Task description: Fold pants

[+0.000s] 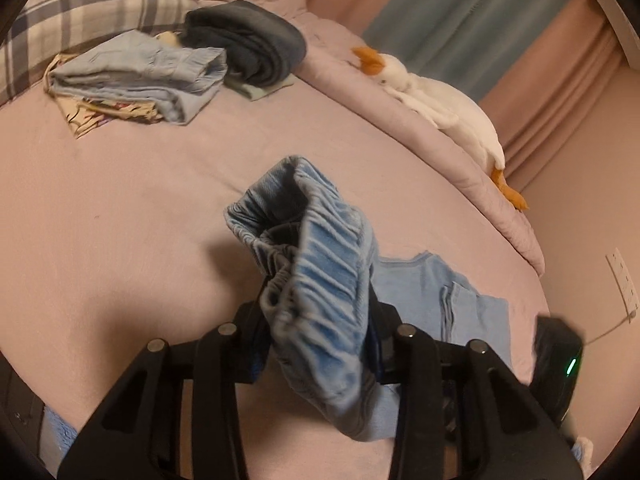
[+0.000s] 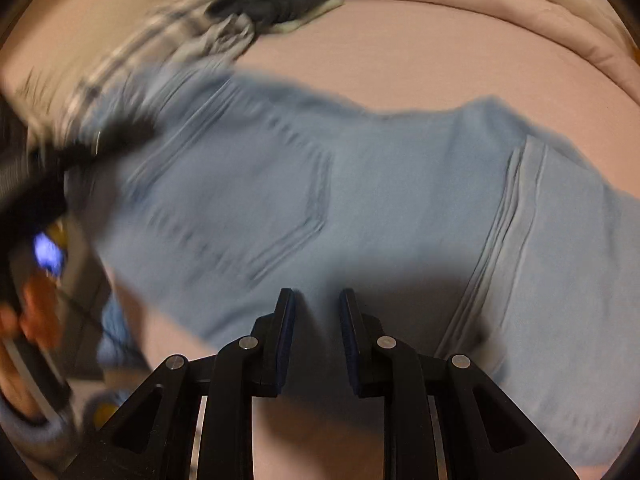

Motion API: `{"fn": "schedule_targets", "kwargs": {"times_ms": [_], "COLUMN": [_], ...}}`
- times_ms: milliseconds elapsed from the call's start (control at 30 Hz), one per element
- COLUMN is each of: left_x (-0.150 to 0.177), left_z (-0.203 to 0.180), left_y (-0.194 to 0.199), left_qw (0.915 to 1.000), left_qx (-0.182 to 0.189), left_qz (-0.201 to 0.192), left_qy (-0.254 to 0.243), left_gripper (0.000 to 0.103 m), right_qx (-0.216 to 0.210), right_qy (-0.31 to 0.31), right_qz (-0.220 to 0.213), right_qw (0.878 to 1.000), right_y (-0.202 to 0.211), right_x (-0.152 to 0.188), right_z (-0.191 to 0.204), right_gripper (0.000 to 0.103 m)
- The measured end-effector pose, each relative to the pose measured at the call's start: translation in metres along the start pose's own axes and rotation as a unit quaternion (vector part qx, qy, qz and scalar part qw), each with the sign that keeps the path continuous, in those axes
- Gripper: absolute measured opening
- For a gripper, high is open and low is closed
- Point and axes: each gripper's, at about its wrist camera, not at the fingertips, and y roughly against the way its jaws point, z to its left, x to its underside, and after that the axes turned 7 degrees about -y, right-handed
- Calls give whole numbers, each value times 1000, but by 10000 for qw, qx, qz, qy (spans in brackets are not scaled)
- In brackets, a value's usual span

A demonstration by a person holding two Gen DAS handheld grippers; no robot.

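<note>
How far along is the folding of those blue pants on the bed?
Early to midway, I'd say. Done: other folded clothes already sit stacked near the plaid pillow. In hand: the left gripper is shut on the elastic waistband of the blue pants, lifted off the bed; the right gripper is open above the spread fabric. Left: bringing the waistband over and flattening the fold.

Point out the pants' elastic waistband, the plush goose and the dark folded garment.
elastic waistband [image 1: 320, 264], left wrist view, on the gathered blue band above the gripper.
plush goose [image 1: 452, 108], left wrist view, on its white body.
dark folded garment [image 1: 256, 44], left wrist view, on its top fold.
</note>
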Motion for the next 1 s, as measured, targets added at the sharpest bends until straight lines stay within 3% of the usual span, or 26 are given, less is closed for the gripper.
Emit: {"fn": "schedule_targets", "kwargs": {"times_ms": [67, 167, 300, 333, 400, 533, 633, 767, 1000], "left_x": [-2, -6, -17, -18, -22, -23, -21, -14, -2], "left_z": [-8, -19, -44, -51, -67, -98, -123, -149, -172], "left_y": [1, 6, 10, 10, 10, 7, -1, -14, -37], "left_qw": [9998, 9993, 9971, 9964, 9941, 9892, 9842, 9775, 9698], "left_qx": [-67, -53, 14, 56, 165, 351, 462, 562, 648], "left_qz": [-26, -78, -104, -116, -142, -138, -61, 87, 361], "left_qy": [-164, -357, -751, -842, -1067, -1418, -1709, -2032, -2325], "left_gripper": [37, 37, 37, 37, 37, 37, 37, 37, 37], "right_qx": [-86, -327, -454, -532, -739, -1027, -1517, -2190, -3021], "right_qy": [103, -230, -726, -836, -1109, -1509, -1967, -2547, -3037], "right_qz": [31, 0, -516, -616, -822, -1091, -1310, -1623, -1725], "right_qw": [9999, 9992, 9950, 9932, 9877, 9771, 9598, 9278, 8870], "right_y": [7, 19, 44, 49, 58, 67, 72, 75, 70], "right_x": [8, 12, 12, 11, 12, 18, 24, 30, 32], "right_z": [3, -10, -36, -42, -58, -81, -99, -122, -137], "right_gripper": [22, 22, 22, 24, 43, 45, 46, 50, 50]}}
